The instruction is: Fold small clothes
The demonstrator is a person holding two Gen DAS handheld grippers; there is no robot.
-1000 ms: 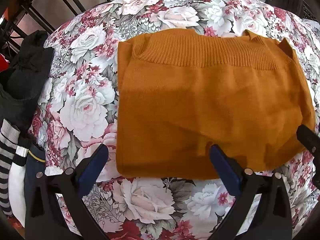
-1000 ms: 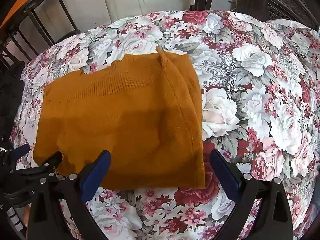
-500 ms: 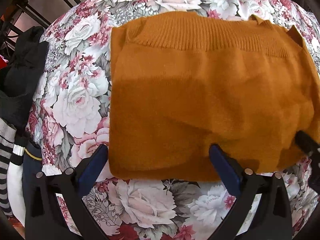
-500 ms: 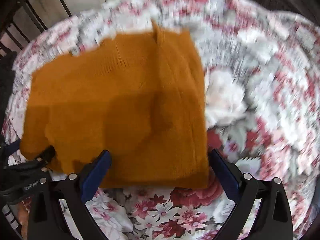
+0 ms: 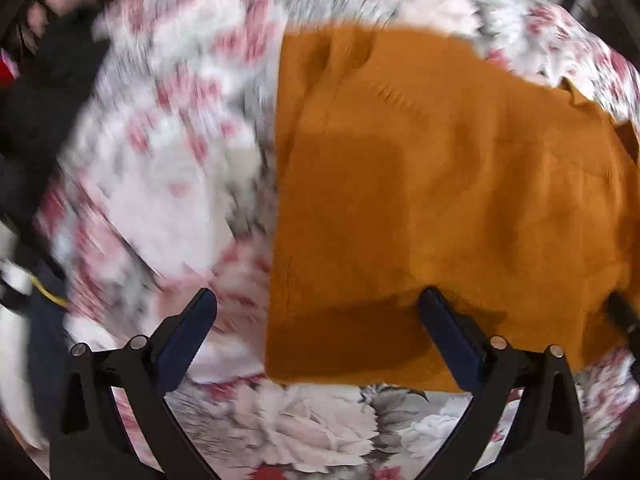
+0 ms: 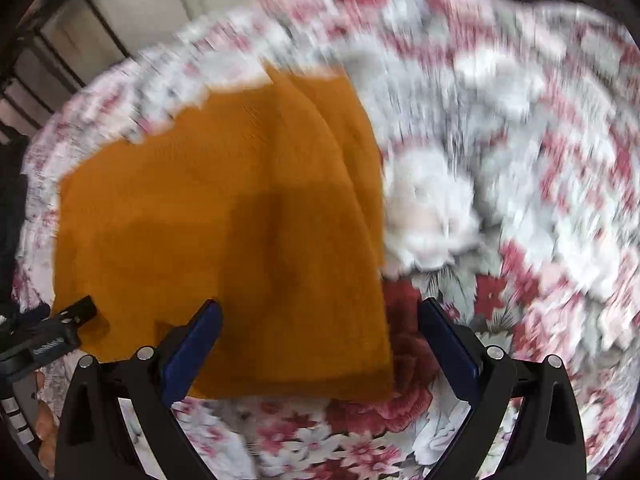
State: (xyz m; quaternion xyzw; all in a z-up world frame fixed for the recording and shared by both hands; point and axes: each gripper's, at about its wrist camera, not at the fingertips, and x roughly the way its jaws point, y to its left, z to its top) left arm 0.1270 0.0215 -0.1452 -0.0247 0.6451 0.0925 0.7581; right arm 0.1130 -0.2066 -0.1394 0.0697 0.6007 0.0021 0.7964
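A folded orange knit sweater (image 5: 440, 200) lies flat on the flowered tablecloth (image 5: 160, 168); it also shows in the right wrist view (image 6: 224, 216). My left gripper (image 5: 316, 320) is open and empty, its jaws straddling the sweater's near left corner. My right gripper (image 6: 320, 328) is open and empty, straddling the sweater's near right corner. The left gripper's tip (image 6: 60, 332) shows at the left edge of the right wrist view. Both views are blurred by motion.
The flowered tablecloth (image 6: 520, 200) covers the round table. A heap of dark clothes (image 5: 36, 92) and striped items sits off the table's left side. A dark metal rack (image 6: 48, 60) stands behind at the left.
Both grippers have moved forward and down toward the sweater's near edge. The left one has shifted left toward the near left corner, the right one toward the near right corner. The sweater has not moved.
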